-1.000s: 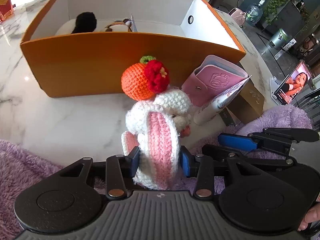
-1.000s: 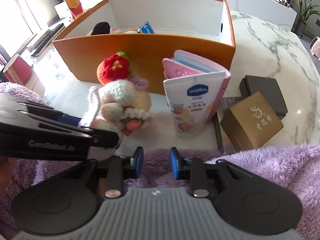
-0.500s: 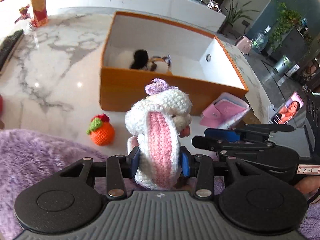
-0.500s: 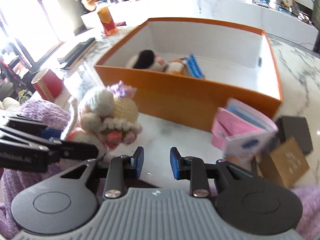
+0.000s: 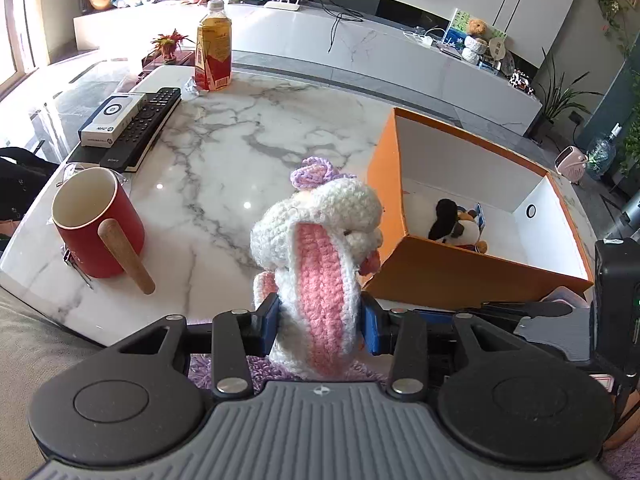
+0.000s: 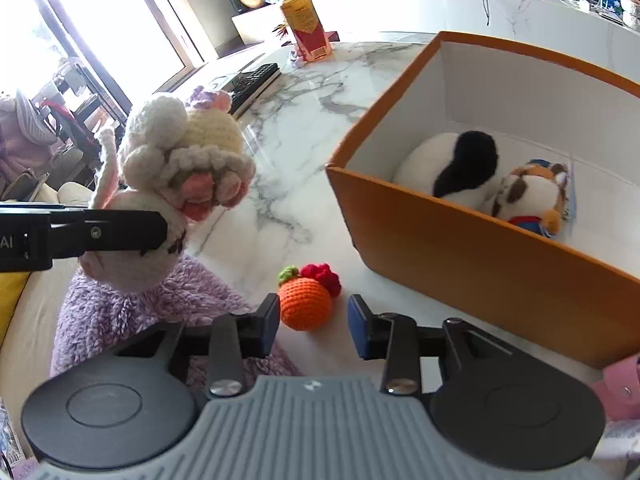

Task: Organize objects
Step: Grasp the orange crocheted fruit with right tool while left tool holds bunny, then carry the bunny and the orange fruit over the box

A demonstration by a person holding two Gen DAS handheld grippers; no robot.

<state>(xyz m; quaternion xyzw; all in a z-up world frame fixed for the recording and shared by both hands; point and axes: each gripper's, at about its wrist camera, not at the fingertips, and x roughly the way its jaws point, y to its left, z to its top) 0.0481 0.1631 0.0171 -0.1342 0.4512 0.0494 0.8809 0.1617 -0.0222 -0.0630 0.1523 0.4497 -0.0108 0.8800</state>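
My left gripper (image 5: 320, 322) is shut on a white and pink crocheted bunny (image 5: 320, 240) and holds it up above the marble table, left of the orange box (image 5: 460, 272). The bunny also shows in the right wrist view (image 6: 176, 176), clamped by the left gripper's fingers (image 6: 100, 232). My right gripper (image 6: 312, 322) is open, low over the table, with an orange crocheted fruit (image 6: 306, 304) just ahead between its fingers. The orange box (image 6: 460, 248) holds a black and white plush (image 6: 452, 172) and a small plush dog (image 6: 528, 196).
A red mug (image 5: 98, 228) with a wooden handle stands at the left. A remote (image 5: 140, 128), a white carton (image 5: 112, 118) and a juice bottle (image 5: 214, 50) lie further back. A purple fluffy blanket (image 6: 132, 312) covers the near edge. A pink wallet (image 6: 618, 388) sits at the right.
Both grippers have risen and swung left. The bunny is lifted higher in the left gripper. The orange fruit now lies between the right gripper's open fingers; the lotion tube and boxes left view.
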